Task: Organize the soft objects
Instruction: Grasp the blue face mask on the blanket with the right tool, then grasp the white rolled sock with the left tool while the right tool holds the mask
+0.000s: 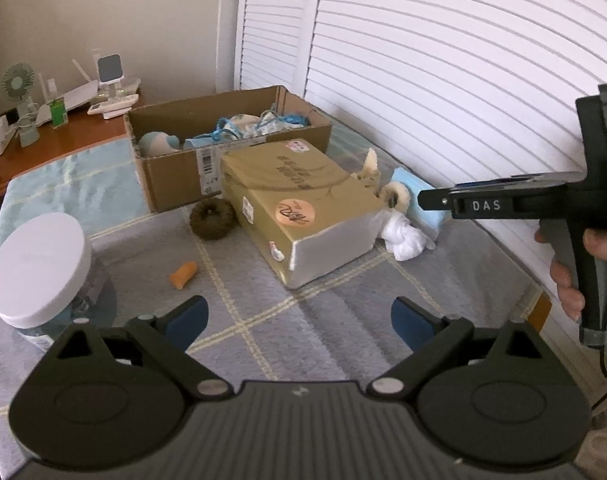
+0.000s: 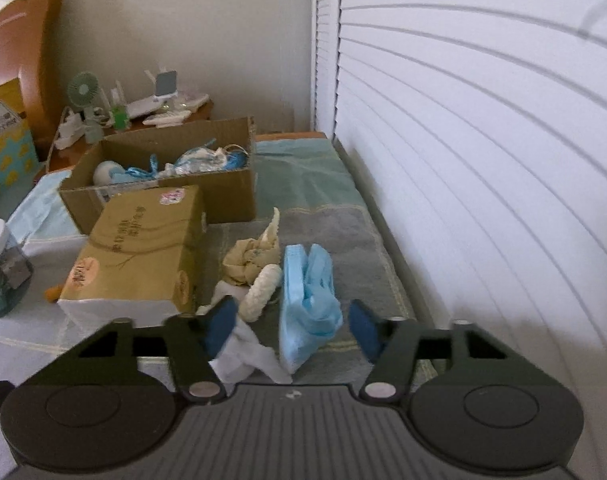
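Note:
An open cardboard box [image 1: 223,152] [image 2: 163,176] at the back of the bed holds several soft blue and white items. Loose soft things lie right of a gold box [image 1: 299,208] [image 2: 139,252]: a light-blue pouch [image 2: 307,312] [image 1: 419,204], a white cloth [image 2: 243,356] [image 1: 403,236], a cream braided ring [image 2: 261,290] and a beige cloth [image 2: 251,258]. A brown ring [image 1: 212,220] and an orange piece [image 1: 183,275] lie left of the gold box. My right gripper [image 2: 293,326] is open, straddling the blue pouch. My left gripper [image 1: 299,324] is open and empty above the blanket.
A white-lidded jar [image 1: 39,272] [image 2: 1,268] stands at the left. A wooden bedside table [image 1: 63,128] carries a fan and chargers. White slatted doors [image 1: 463,80] run along the right. The bed has a grey checked blanket [image 1: 323,320].

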A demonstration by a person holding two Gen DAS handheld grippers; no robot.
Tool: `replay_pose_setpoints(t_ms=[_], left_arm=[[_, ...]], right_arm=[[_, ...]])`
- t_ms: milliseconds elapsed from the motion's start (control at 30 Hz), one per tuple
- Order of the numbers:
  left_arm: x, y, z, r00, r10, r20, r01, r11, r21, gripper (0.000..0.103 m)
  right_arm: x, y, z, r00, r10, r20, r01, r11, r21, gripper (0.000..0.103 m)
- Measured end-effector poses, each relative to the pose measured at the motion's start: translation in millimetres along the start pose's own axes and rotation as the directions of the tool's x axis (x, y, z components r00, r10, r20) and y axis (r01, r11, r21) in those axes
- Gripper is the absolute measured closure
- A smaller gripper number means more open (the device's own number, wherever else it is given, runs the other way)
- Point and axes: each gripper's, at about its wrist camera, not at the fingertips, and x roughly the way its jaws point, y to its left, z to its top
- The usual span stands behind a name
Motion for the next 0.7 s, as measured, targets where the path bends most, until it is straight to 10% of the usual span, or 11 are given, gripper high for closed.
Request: replay_pose_setpoints(t_ms=[300,700], left_arm=[[11.2,-4.3,1.0,0.999,-0.023,-0.026,0.023,1.0,0.011,0.005],[20.1,-3.8,0.8,0.998,-0.044,-0.048,0.045,0.999,0.004,0.005]], right_arm=[[-7.7,8.7,5.4,0.992,0.126,0.009,-0.126,0.992,-0.027,0.052],[13.5,-13.5,-2.0,0.999,0.0,-0.036,-0.001,1.0,-0.01,0.052]])
